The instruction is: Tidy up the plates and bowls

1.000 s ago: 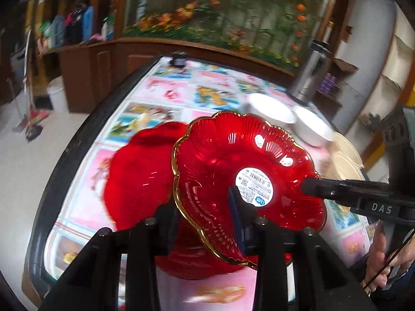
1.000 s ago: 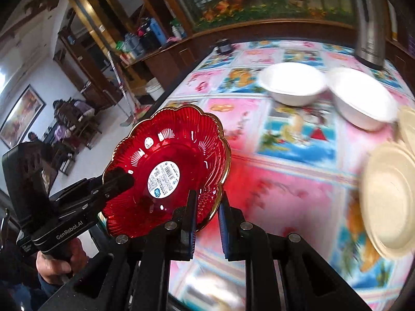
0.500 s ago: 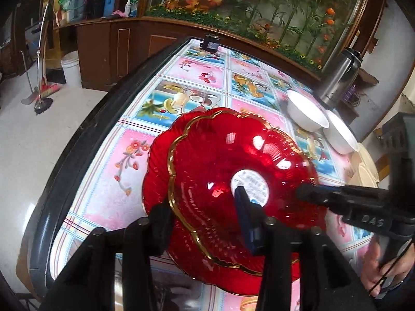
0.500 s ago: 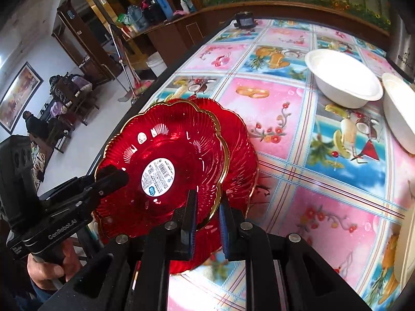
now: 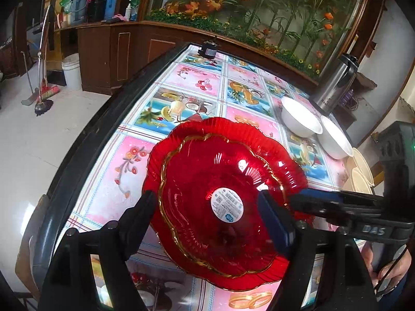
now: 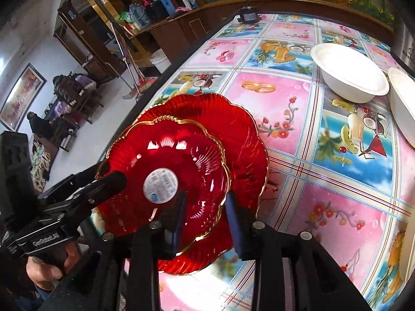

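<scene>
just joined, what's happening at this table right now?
A person with handheld tongs in each hand has set a smaller gold-rimmed red glass plate onto a larger scalloped red glass plate on the fruit-print tablecloth. The left tongs and right tongs have both just been opening; their pads straddle the plate's rim without pressing on it. Two white bowls and cream plates sit unsorted further along.

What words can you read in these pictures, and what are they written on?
"DAS": on the black right hand-held gripper, seen from the left wrist.
"GenRobot.AI": on the black left hand-held gripper, seen from the right wrist.
"Bos...": cut-off letters on the steel thermos flask.
Round white barcode sticker in the gold-rimmed red glass plate: too small to read.
</scene>
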{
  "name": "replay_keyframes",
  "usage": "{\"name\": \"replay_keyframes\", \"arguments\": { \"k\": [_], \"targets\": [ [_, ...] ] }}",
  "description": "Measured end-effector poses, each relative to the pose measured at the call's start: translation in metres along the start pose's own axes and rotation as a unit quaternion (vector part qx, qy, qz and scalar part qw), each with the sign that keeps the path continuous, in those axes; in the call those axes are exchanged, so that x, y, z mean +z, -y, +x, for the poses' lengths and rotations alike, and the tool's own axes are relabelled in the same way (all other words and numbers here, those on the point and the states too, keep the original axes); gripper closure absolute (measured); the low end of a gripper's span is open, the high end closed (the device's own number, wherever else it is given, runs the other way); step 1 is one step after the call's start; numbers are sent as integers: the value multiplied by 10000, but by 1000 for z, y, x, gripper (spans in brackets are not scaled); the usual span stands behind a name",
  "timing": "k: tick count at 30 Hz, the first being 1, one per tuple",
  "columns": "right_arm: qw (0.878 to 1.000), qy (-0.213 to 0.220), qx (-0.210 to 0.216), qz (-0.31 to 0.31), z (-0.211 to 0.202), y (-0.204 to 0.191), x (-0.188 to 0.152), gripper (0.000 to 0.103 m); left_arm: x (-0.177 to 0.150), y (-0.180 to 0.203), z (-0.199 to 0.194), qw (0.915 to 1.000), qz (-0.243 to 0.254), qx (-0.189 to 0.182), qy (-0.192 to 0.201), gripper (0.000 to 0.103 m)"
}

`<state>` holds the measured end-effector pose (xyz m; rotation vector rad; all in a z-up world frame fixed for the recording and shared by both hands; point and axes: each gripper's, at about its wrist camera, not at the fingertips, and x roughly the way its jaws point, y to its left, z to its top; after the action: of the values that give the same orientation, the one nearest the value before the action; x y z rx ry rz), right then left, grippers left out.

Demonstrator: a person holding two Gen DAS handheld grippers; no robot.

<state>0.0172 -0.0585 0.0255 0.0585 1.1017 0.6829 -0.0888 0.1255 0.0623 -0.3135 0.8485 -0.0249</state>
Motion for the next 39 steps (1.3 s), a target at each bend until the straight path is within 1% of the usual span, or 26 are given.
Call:
{"name": "replay_keyframes", "arguments": {
  "k": [1, 3, 7, 11, 15, 17, 19, 20, 21, 23, 24, 26, 27, 29, 33, 34, 36, 38, 39],
  "targets": [
    [10000, 35, 12, 20, -4, 1, -1, 55, 1, 1, -2, 10000, 3, -21, 21, 24],
    [9998, 140, 147, 90, -14, 5, -2, 52, 2, 4, -6, 10000, 41, -21, 73, 23],
    [9990, 379, 139, 208, -35, 19, 0, 52, 1, 14, -13, 9997, 162, 2, 207, 23],
    [9975, 578, -93, 390, -51, 41, 8, 52, -2, 27, -19, 9987, 375, -27, 333, 23],
    [9937, 816, -449, 622, -63, 75, 34, 52, -7, 51, -21, 9964, 720, -294, 336, 23],
    [9912, 946, -602, 705, -69, 93, 55, 52, -10, 60, -19, 9951, 852, -413, 281, 23],
    [9880, 1023, -860, 778, -66, 112, 79, 52, -13, 68, -15, 9939, 949, -520, 193, 23],
    [9866, 981, -991, 847, -61, 122, 91, 54, -13, 72, -13, 9936, 974, -544, 161, 23],
    [9864, 896, -971, 977, -54, 134, 102, 57, -15, 76, -10, 9932, 1004, -586, 101, 23],
    [9867, 736, -801, 1210, -41, 153, 115, 62, -18, 81, -6, 9921, 1071, -648, 32, 23],
    [9868, 631, -761, 1281, -32, 159, 121, 63, -20, 85, -5, 9917, 1106, -657, 2, 23],
    [9866, 446, -809, 1347, -16, 169, 133, 63, -23, 91, -3, 9903, 1200, -693, -55, 23],
    [9854, 392, -852, 1421, -10, 174, 136, 63, -24, 94, -3, 9898, 1238, -698, -67, 23],
    [9838, 108, -935, 1523, 2, 180, 139, 63, -28, 96, -5, 9891, 1277, -723, -80, 23],
    [9857, -293, -1067, 1271, 6, 166, 123, 63, -29, 94, -5, 9891, 1266, -740, -92, 23],
    [9854, -402, -1145, 1197, 4, 161, 114, 63, -29, 94, -6, 9892, 1257, -748, -87, 23],
    [9872, -607, -1033, 1050, -3, 150, 92, 63, -28, 94, -6, 9893, 1243, -763, -79, 23],
    [9875, -776, -1024, 915, -11, 139, 69, 63, -29, 94, -8, 9893, 1227, -789, -68, 23],
    [9881, -885, -955, 814, -18, 131, 49, 63, -29, 95, -9, 9892, 1222, -801, -69, 23]
  ]
}}
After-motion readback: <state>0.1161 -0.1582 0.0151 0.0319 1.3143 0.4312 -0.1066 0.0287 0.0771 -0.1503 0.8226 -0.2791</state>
